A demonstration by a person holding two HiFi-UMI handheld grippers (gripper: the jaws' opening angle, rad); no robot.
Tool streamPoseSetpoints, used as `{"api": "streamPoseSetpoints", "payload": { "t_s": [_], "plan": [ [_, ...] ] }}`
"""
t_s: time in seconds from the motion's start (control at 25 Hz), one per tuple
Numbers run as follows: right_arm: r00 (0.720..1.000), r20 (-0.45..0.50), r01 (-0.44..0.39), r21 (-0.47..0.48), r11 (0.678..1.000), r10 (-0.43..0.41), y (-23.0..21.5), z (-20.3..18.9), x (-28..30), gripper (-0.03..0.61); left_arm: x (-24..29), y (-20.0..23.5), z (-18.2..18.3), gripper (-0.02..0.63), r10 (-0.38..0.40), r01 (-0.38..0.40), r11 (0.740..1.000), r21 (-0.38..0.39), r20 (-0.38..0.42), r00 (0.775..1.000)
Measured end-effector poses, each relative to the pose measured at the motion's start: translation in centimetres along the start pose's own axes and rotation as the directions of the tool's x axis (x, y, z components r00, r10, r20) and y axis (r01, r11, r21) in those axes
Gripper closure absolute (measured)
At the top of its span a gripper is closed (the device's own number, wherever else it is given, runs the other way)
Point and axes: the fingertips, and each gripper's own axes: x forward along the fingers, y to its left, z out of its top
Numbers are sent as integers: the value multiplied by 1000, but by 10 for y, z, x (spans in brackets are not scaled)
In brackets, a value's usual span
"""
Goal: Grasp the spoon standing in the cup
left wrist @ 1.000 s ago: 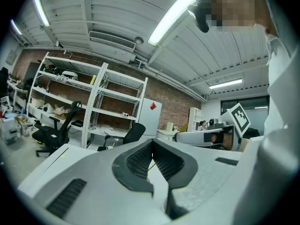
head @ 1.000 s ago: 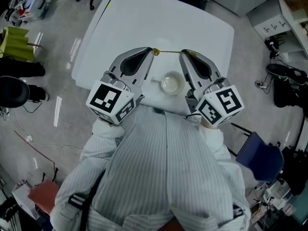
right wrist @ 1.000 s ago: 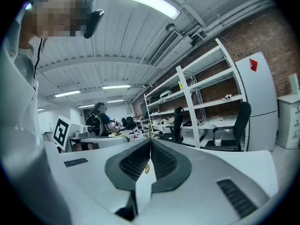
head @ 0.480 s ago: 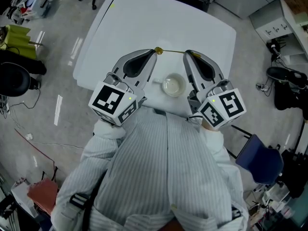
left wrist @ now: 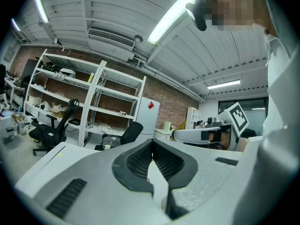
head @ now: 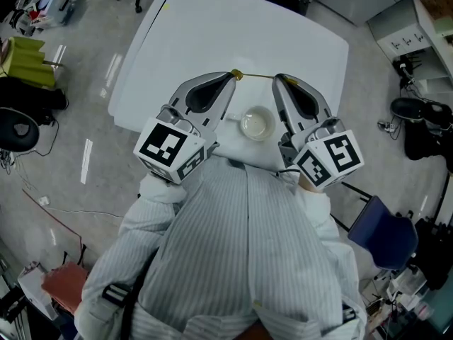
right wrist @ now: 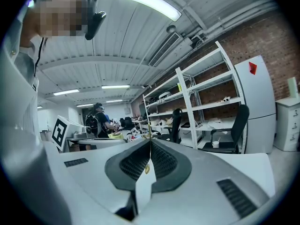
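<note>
A thin gold spoon (head: 255,76) lies level in the air above the white table (head: 212,34), spanning the two gripper tips. My right gripper (head: 277,79) is shut on its handle end, and a gold sliver shows between the closed jaws (right wrist: 147,168). My left gripper (head: 229,77) is shut, with the spoon's bowl (head: 236,74) right at its tip; whether it grips the bowl is hidden. No spoon shows in the left gripper view (left wrist: 151,146). The white cup (head: 255,125) stands on the table between the grippers, below the spoon.
The table's near edge (head: 241,163) runs under my arms. A blue chair (head: 382,236) stands at my right, with cables and dark gear (head: 417,122) on the floor beyond. Black office chairs (left wrist: 123,136) and white shelving (right wrist: 206,102) stand farther off.
</note>
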Motion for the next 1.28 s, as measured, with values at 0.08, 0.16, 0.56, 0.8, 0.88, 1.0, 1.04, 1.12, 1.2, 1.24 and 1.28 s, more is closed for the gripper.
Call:
{"api": "streamPoseSetpoints", "payload": {
  "t_s": [0.08,0.16,0.56,0.8,0.88,1.0,1.04,1.12,1.2,1.24,1.28],
  "plan": [
    [1000,-2,1,2,1000,-1,0,0,0,566,1,0,0,605,-3,3,1000,0,-1,1000],
    [1000,-3,3,6,1000,-3,-1,-1,0,566,1,-1,1,605,-5,5,1000,0,-1,1000],
    [1000,-13,12,-5,1000,-12,-1,-2,0,566,2,0,2,604,-19,19,1000,-2,-4,1000],
    [1000,-16,15,-4,1000,-15,-5,-3,-3,566,7,-10,3,604,-75,75,997,11,-4,997],
    [1000,-16,16,-2,1000,-16,-6,-3,-4,566,8,-12,3,604,-91,91,996,14,-6,996],
    [1000,-19,17,-1,1000,-17,-6,-4,-4,566,6,-14,1,604,-115,115,993,30,-10,993],
    [1000,-21,18,-1,1000,-18,-5,-4,-5,566,6,-15,1,604,-126,126,991,42,-13,992],
    [1000,-22,22,-3,1000,-22,-6,-3,-7,566,7,-15,3,604,-149,150,986,65,-22,989],
    [999,-22,31,-8,999,-31,-11,-2,-8,566,12,-15,3,604,-173,175,981,81,-31,984],
    [999,-23,38,-12,999,-38,-14,-2,-10,566,15,-16,2,604,-186,188,978,86,-37,982],
    [999,-26,46,-15,999,-47,-17,-3,-13,566,18,-18,0,604,-199,202,975,89,-43,979]
  ]
}}
